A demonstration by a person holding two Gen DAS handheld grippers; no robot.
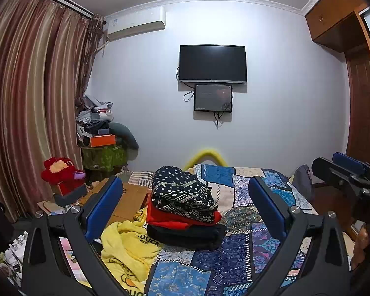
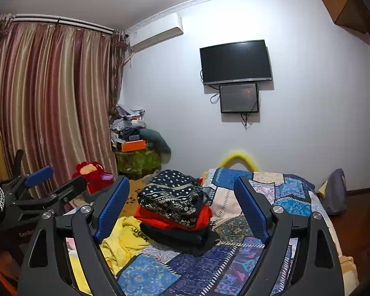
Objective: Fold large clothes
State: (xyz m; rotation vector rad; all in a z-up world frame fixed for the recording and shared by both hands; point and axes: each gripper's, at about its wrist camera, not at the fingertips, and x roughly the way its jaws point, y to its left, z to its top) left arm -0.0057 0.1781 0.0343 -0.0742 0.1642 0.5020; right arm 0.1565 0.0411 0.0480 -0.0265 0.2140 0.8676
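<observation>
Now both my claws hang above the bed, and both are empty. My left gripper has its two blue pads wide apart, and my right gripper is spread in the same way, with nothing between the fingers.

Next to fold, I think, is the yellow garment, which lies crumpled on the left side of the patchwork cover, just beside the stack of folded clothes. It looks like thick, fluffy cloth, so I judge it soft and limp, rather light, and not slippery. It will sag and bunch when lifted, so one claw is not enough. I would take it at two separate points of an edge, perhaps the shoulders or the hem, but the crumpling hides where these are.

I count one yellow garment unfolded. The stack has three layers that I can tell: a dark patterned piece on top, a red one in the middle, a black one below. One red plush toy sits by the curtain.
</observation>
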